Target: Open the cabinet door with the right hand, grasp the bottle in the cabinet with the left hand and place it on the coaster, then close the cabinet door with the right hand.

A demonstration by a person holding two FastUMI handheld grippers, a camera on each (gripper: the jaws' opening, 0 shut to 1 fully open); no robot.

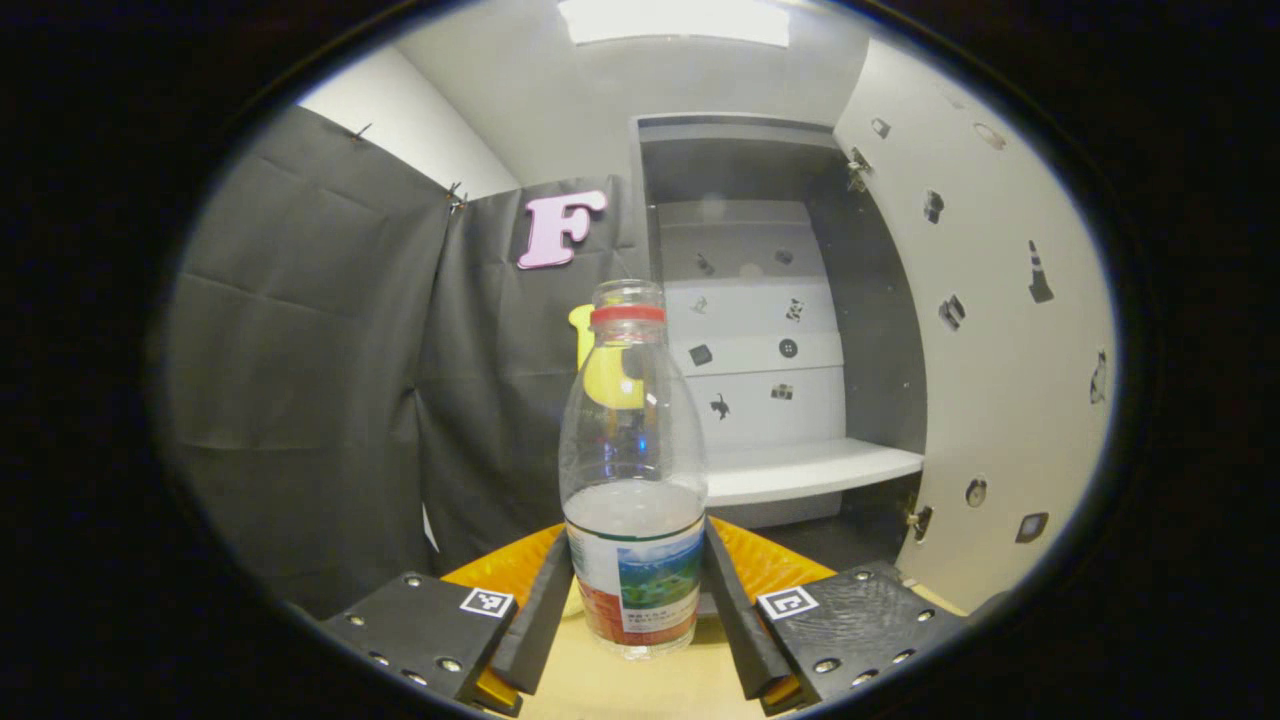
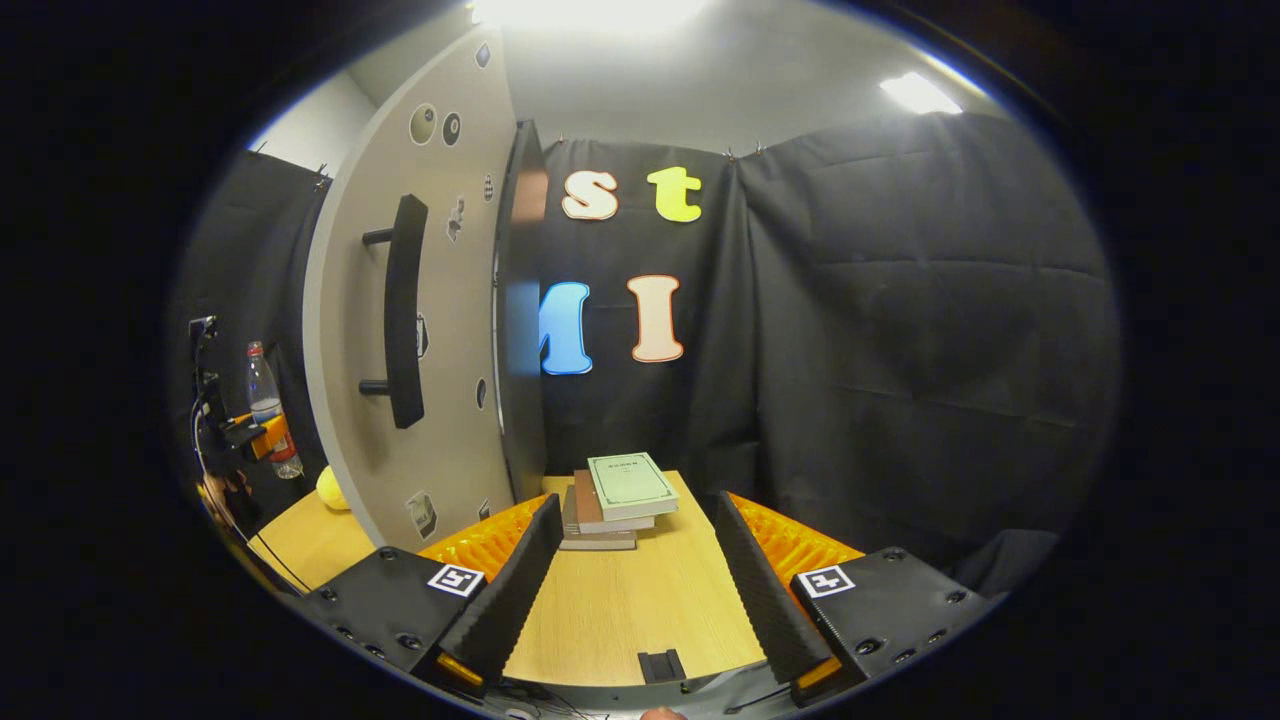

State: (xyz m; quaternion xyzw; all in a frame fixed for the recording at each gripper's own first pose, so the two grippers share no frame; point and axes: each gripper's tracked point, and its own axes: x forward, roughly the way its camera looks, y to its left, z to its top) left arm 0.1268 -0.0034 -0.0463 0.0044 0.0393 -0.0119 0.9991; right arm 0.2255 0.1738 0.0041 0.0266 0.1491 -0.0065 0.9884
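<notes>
Bottle clamped, out of the cabinet, coaster not yet found

The left gripper [image 1: 637, 600] has both fingers pressed on the lower labelled body of the bottle [image 1: 633, 470] (upright, part-filled); a low hold could let it tip when set down. The right gripper [image 2: 630, 580] is spread, holding nothing, near the open cabinet door [image 2: 420, 330] with its handle [image 2: 403, 310].

Table [image 2: 640, 610]: light wood top. On it: stack of books [image 2: 615, 500], toward the back; yellow object [image 2: 333, 488], left of the cabinet door's foot, partly hidden. Cabinet shelf [image 1: 800, 468]: white, bare.
</notes>
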